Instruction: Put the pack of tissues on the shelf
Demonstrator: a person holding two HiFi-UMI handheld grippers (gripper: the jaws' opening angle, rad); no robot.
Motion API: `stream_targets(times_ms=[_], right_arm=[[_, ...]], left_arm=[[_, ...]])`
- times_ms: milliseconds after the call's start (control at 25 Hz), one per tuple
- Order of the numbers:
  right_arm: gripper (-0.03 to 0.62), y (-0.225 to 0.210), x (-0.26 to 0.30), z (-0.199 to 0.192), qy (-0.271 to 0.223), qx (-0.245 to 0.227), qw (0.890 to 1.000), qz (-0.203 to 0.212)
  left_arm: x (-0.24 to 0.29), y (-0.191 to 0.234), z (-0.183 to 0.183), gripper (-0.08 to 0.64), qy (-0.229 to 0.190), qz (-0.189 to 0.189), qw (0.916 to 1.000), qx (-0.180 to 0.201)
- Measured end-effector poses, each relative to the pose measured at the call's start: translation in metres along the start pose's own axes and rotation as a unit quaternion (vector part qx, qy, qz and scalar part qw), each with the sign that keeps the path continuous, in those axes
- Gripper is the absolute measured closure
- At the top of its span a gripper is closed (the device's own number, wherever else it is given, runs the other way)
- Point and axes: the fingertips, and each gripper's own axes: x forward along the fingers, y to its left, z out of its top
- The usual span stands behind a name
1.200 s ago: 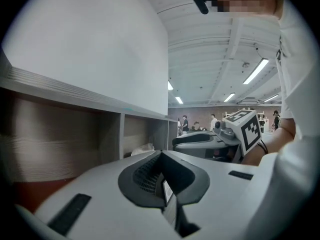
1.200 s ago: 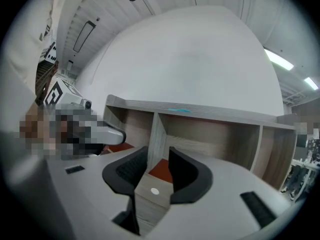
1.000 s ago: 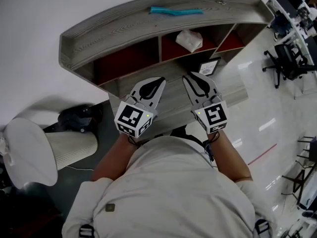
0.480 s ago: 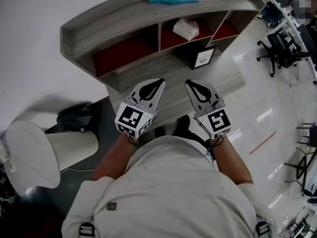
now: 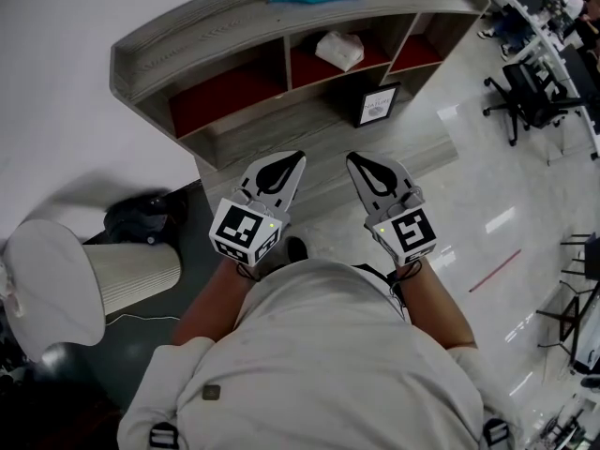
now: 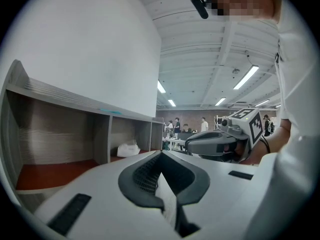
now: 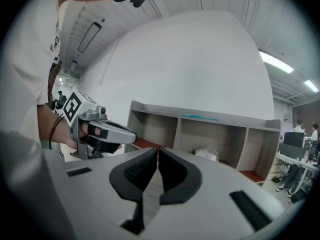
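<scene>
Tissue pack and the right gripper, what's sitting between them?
Head view: only bare wooden ledge between the tissue pack and right gripper; a small framed sign stands just beside that line.

White tissue pack; grey shelf (red floors).

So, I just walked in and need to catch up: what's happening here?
A person stands facing a shelf with a gripper in each hand. The pack of tissues lies in the shelf's middle compartment, touched by nothing. The left gripper and right gripper are held short of the shelf, fingers together, both empty. The placing looks done.
</scene>
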Motion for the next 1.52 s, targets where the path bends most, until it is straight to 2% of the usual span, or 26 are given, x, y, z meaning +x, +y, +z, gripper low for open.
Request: stream_targets(times_ms=[320,520,680,920,1120,1280,1520], right_arm=[[0.566,-0.015,-0.054,-0.018,-0.006,-0.003,1.000,0.023],[0.566,-0.020,-0.099,-0.025,0.003,0.023,0.999,0.032],[0.566,-0.023,-0.132,-0.028,0.001,0.016,0.999,0.042],[0.566,-0.023,-0.178,-0.047,0.004,0.019,0.998,0.054],[0.566,-0.026,-0.220,-0.067,-0.002,0.003,0.998,0.059],[0.566,-0.019,-0.254,-0.073,0.008,0.032,0.997,0.069],[0.566,-0.019,-0.289,-0.074,-0.016,-0.001,0.997,0.071]], left_arm=[[0.016,-0.059,0.004,0.546,-0.009,0.008,0.9999,-0.009],[0.023,-0.102,0.005,0.546,-0.015,0.018,0.9996,-0.017],[0.023,-0.140,0.010,0.546,-0.021,0.022,0.9995,-0.010],[0.022,-0.187,0.001,0.546,-0.014,0.034,0.9993,-0.008],[0.024,-0.235,-0.016,0.546,-0.001,0.021,0.9995,-0.021],[0.021,-0.264,-0.019,0.546,-0.001,0.032,0.9993,-0.022],[0.005,-0.287,-0.017,0.546,0.006,0.051,0.9986,-0.015]])
